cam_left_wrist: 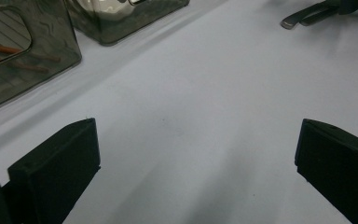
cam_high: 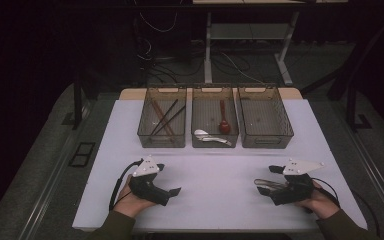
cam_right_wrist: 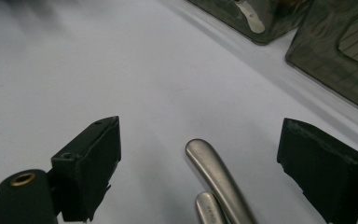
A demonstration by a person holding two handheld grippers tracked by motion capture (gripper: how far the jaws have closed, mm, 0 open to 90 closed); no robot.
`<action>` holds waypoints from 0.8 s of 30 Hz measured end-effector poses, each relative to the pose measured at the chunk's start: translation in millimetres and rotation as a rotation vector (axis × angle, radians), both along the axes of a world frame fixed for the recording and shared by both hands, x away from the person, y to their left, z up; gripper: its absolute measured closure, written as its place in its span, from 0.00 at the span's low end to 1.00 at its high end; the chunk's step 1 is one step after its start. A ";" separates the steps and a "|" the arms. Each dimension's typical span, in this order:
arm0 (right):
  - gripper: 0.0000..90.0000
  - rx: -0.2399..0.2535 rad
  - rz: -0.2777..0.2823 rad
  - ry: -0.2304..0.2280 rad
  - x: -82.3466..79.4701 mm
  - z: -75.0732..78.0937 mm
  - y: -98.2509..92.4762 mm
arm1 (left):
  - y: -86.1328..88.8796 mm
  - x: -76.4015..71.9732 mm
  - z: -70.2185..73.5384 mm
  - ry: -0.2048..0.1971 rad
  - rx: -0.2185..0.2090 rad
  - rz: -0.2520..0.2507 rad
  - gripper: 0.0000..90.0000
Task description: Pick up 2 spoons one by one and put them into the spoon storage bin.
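Observation:
My left gripper rests at the front left of the white table, held by a hand. In the left gripper view its jaws stand wide open over bare table with nothing between them. My right gripper sits at the front right, also open. Two grey metal cutlery handles lie on the table between its jaws, and neither pad touches them. The same handles show far off in the left gripper view. Their working ends are hidden under the right gripper.
Three smoky clear bins stand in a row at the back. The left bin holds brown chopsticks. The middle bin holds a red spoon and a white spoon. The right bin looks nearly bare. Cables trail from both grippers.

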State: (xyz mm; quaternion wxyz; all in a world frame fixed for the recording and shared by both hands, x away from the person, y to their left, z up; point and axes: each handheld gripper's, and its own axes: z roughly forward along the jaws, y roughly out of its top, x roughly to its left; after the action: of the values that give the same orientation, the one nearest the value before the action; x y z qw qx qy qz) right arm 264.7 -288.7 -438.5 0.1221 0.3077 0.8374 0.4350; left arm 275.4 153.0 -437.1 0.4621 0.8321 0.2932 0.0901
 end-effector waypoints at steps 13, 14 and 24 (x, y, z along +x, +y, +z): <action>0.15 -0.057 -0.011 0.010 4.8 9.2 -16.6 | -0.7 0.8 -2.3 0.005 0.015 -0.015 0.00; 0.13 -0.059 -0.001 0.018 5.6 10.4 -19.0 | -0.7 0.7 -2.3 0.005 0.015 -0.013 0.00; 0.16 -0.063 0.033 0.046 9.9 17.8 -37.5 | -0.2 0.0 -2.5 0.005 0.013 -0.015 0.00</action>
State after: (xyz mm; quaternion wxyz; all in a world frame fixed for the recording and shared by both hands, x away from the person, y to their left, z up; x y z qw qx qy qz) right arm 274.7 -326.1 -420.7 0.1051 0.2997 0.8583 0.4032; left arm 275.4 152.9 -439.6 0.4564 0.8376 0.2875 0.0863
